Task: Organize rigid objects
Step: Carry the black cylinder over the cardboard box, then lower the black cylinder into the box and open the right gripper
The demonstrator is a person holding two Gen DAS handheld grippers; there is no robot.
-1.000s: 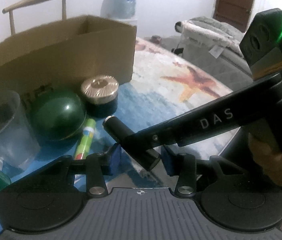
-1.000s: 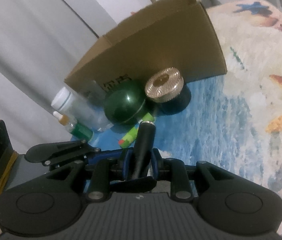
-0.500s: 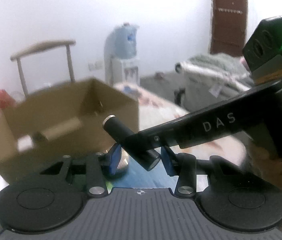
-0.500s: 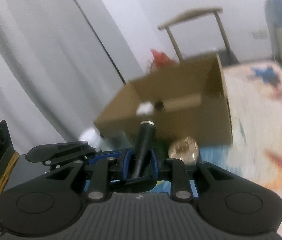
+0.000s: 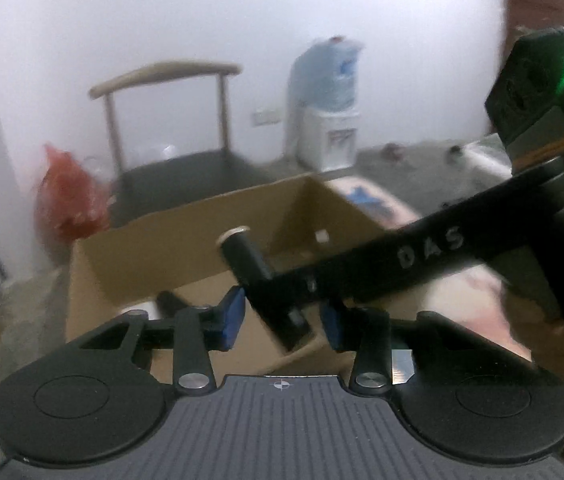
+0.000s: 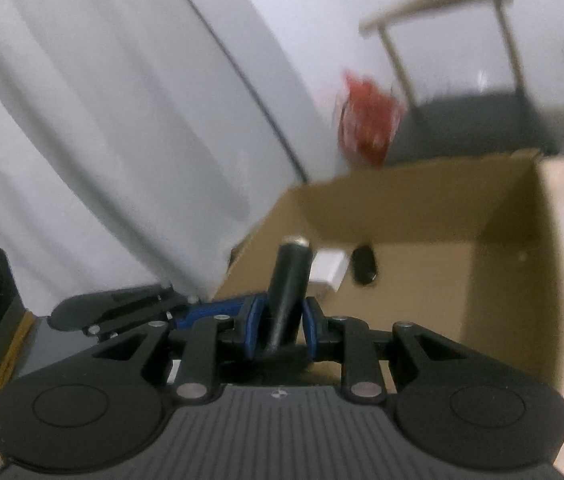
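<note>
A black cylinder with a silver tip stands between the blue pads of my right gripper, which is shut on it. The same cylinder shows in the left wrist view, crossing between the pads of my left gripper. The left jaws are closing around its lower end, with narrow gaps still visible beside it. Both grippers hang over the open cardboard box. A white item and a small black item lie inside the box.
A person's hand holds the right gripper's handle. Behind the box stand a wooden chair, a red bag and a water dispenser. A pale curtain hangs to the left.
Both grippers rose together with the cylinder from table level to above the box's opening. The green ball, gold-lidded jar and cup dropped out of view.
</note>
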